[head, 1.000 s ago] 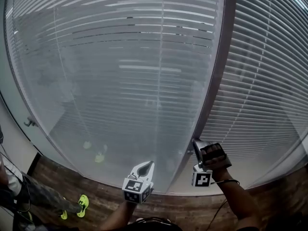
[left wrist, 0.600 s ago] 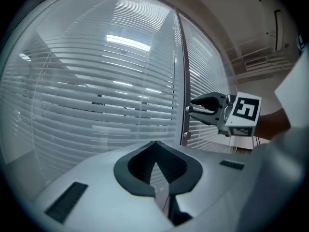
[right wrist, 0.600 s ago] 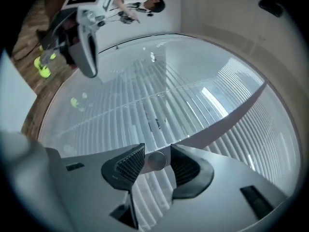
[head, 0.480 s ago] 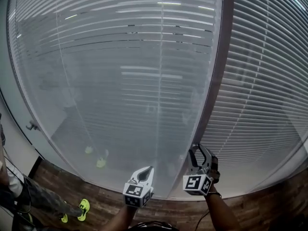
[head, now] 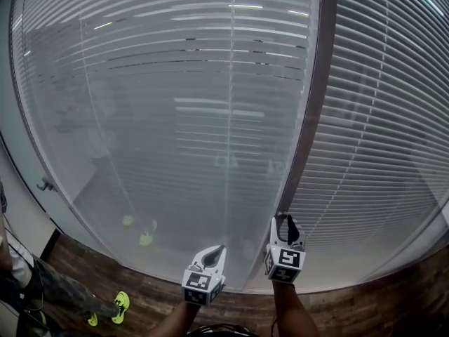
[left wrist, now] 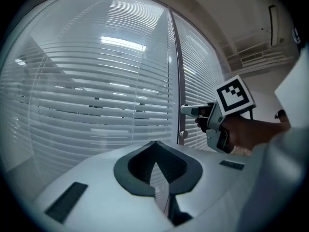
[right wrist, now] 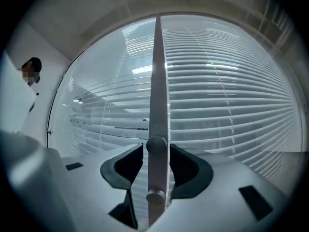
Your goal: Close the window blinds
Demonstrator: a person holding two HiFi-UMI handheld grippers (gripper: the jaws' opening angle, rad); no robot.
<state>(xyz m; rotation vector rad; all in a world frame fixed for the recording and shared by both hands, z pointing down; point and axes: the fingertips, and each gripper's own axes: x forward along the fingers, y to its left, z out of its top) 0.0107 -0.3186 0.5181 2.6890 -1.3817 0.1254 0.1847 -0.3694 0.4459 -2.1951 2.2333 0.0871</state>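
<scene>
step in hand: working the tilt knob point(right wrist: 156, 144) on the dark frame post point(head: 307, 139) between the two panes. right hand-held gripper point(head: 285, 223) sits level at the post. its jaws have just been opening and stand wide either side of the knob, pads clear of it, gripping nothing. left hand-held gripper point(head: 220, 249) hangs beside it, short of the glass, jaws together, empty. left-pane blinds point(head: 175, 118) look only part tilted, you can see through them. right-pane blinds point(head: 379, 139) look denser. my read: job part done. next move calls for clamping the knob square, then rolling the wrist. only the right gripper view shows that knob, plus a second knob point(right wrist: 155, 197) lower down. head view hides both but shows slat state across both panes.
</scene>
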